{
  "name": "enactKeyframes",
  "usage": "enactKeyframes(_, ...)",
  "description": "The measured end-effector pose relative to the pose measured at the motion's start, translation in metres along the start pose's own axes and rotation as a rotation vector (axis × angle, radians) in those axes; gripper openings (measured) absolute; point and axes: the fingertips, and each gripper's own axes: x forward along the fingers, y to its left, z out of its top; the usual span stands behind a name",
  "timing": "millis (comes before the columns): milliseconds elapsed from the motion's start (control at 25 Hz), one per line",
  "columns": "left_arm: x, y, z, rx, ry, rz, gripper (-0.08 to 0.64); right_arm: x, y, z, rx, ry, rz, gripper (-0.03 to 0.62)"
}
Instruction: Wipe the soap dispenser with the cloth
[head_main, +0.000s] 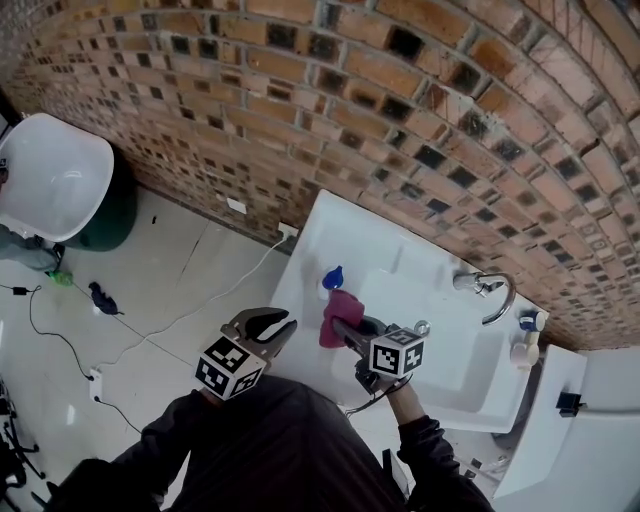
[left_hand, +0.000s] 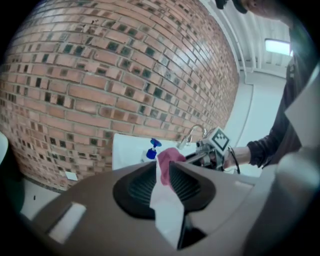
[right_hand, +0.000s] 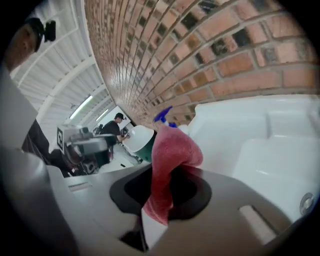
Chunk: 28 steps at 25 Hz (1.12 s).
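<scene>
Right gripper (head_main: 337, 324) clamps the cloth (head_main: 342, 308), which hides the soap dispenser (head_main: 333, 276) body; left gripper (head_main: 283, 322) slightly parted, empty

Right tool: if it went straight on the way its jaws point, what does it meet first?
Most likely the soap dispenser: its blue pump top shows just beyond the cloth pinched in the right tool. The cloth's bunched end leads, so it would touch first. How much gap remains is unclear.

Pink cloth (head_main: 340, 316), blue-capped dispenser (head_main: 331, 279), white sink (head_main: 425, 292)
</scene>
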Motion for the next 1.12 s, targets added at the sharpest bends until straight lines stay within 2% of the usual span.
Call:
enactKeyframes(160,0.013,-0.004,0.005,0.021,0.010,-0.027,0.089,-0.018,-0.025,0.045,0.124,-0.143,0.002,0.069)
enactKeyframes(280,0.018,-0.005,0.007,0.028,0.026,-0.032,0.091,-0.008,-0.036,0.060,0.212,-0.183,0.058,0.069)
enactKeyframes(360,0.020,-0.003,0.008,0.029,0.034,-0.025,0.091,0.006,-0.042,0.058,0.243,-0.165,0.087,0.069)
enactKeyframes(480,0.024,0.002,0.007,0.036,0.047,-0.011,0.094,0.029,-0.060,0.042,0.289,-0.105,0.076,0.069)
enactKeyframes(640,0.050,0.017,-0.004,0.062,0.104,0.017,0.116,0.051,-0.082,0.018,0.354,-0.033,0.070,0.069)
enactKeyframes(720,0.071,0.027,-0.009,0.065,0.136,0.037,0.182,0.059,-0.088,0.004,0.335,0.022,0.045,0.069)
enactKeyframes(880,0.114,0.030,-0.010,0.158,0.219,0.040,0.280,0.070,-0.091,-0.019,0.232,0.132,-0.025,0.069)
enactKeyframes(1120,0.153,0.037,-0.028,0.238,0.308,0.097,0.307,0.063,-0.074,-0.021,0.091,0.170,-0.064,0.069)
